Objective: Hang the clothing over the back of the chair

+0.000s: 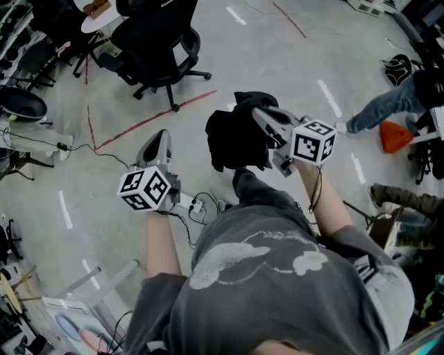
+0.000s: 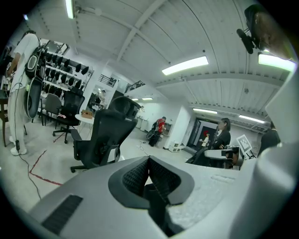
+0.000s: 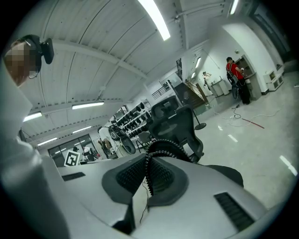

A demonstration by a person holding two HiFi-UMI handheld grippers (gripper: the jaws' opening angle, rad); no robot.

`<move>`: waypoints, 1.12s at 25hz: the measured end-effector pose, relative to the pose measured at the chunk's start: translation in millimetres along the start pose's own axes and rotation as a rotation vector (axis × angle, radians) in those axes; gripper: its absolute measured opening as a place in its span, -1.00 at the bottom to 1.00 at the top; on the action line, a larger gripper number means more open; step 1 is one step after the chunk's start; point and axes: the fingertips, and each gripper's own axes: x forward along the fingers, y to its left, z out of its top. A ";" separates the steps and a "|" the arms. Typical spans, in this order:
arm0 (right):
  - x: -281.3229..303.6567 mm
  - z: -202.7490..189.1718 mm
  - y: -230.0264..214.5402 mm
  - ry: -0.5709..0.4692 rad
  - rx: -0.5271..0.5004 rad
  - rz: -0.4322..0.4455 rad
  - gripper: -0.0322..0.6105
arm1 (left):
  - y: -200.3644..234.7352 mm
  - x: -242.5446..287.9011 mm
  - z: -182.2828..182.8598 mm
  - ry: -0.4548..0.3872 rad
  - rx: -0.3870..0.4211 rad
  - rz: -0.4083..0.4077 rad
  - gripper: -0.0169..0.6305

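In the head view my right gripper is shut on a bundle of black clothing, which hangs in the air in front of me. From the right gripper view a beaded black edge of the clothing loops out between the closed pads of that gripper. My left gripper is off to the left of the clothing, shut and empty, and its pads meet in the left gripper view. A black office chair stands on the floor ahead and appears again.
Red tape lines cross the grey floor between me and the chair. Cables and a power strip lie by my feet. A person in jeans is at the right beside an orange object. A white round table sits behind the chair.
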 end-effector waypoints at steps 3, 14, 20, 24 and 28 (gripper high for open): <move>17.1 16.5 -20.9 -0.016 0.009 0.000 -0.91 | 11.8 16.2 8.4 -0.007 -0.021 0.015 -0.94; 128.6 100.1 -135.1 0.004 0.059 0.049 -0.90 | 59.7 135.9 72.0 -0.006 0.001 0.127 -0.94; 175.0 160.7 -198.9 0.009 0.049 0.104 -0.90 | 77.2 206.4 113.2 -0.031 0.023 0.199 -0.94; 196.3 187.5 -226.0 -0.010 0.049 0.121 -0.90 | 84.0 234.0 132.7 -0.053 0.032 0.229 -0.94; 220.6 208.9 -252.0 0.009 0.033 0.131 -0.90 | 88.5 264.9 146.8 -0.063 0.034 0.248 -0.94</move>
